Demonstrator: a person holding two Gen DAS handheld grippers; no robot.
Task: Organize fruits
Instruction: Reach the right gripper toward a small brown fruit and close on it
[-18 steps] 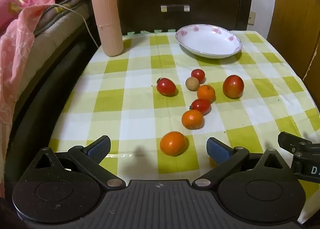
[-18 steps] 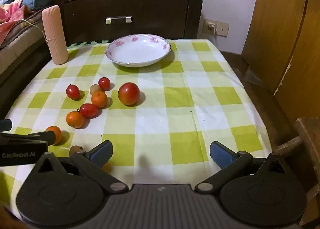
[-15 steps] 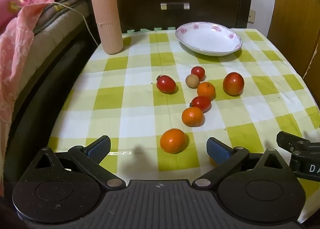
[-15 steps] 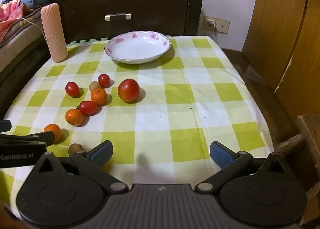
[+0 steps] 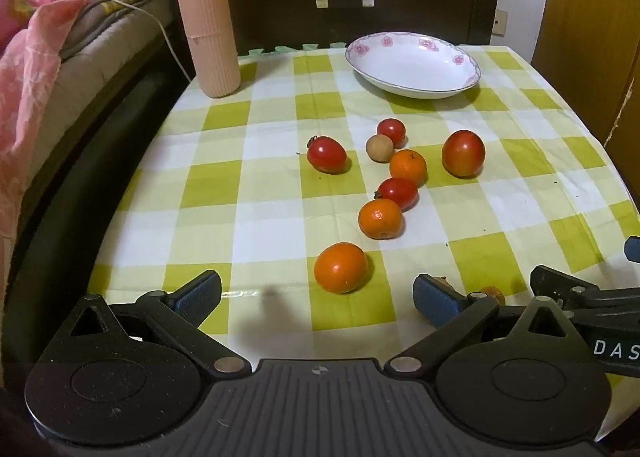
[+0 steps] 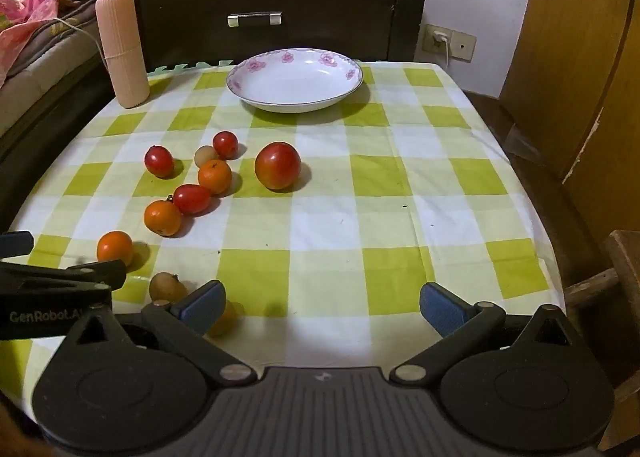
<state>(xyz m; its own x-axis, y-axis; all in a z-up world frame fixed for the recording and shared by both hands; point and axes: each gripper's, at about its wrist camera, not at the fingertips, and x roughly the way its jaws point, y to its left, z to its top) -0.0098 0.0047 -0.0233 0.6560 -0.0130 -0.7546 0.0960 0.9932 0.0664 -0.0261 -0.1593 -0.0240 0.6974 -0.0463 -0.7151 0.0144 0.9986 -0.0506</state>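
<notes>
While both tools hang low over the near edge of the table, the left wrist view shows the left gripper (image 5: 316,293) with its blue pads spread wide and nothing between them, and the nearest orange (image 5: 340,267) sits just ahead of that gap, a little right of centre. Compared with half a second ago the whole scene has slid slightly down and nearer in this view: the bowl (image 5: 464,75) at the far end shows more of its inside, and the scattered fruit, including the big tomato (image 5: 463,153) and the second orange (image 5: 380,218), looks a touch closer, so the left tool seems to have eased forward and tipped up a little. From the right wrist view the right gripper (image 6: 322,303) is likewise wide apart and empty, with bare checked tablecloth (image 6: 400,197) ahead of it; a brown longan (image 6: 167,287) lies just beside its left pad and a small yellowish fruit (image 6: 224,319) is half hidden behind that pad. This view has crept forward too, the bowl (image 6: 256,95) sitting lower in frame than before. Nothing is in the bowl yet and every fruit rests loose on the cloth, so I judge the sorting has not begun; the approach looks aimed at the nearest orange for the left side.
</notes>
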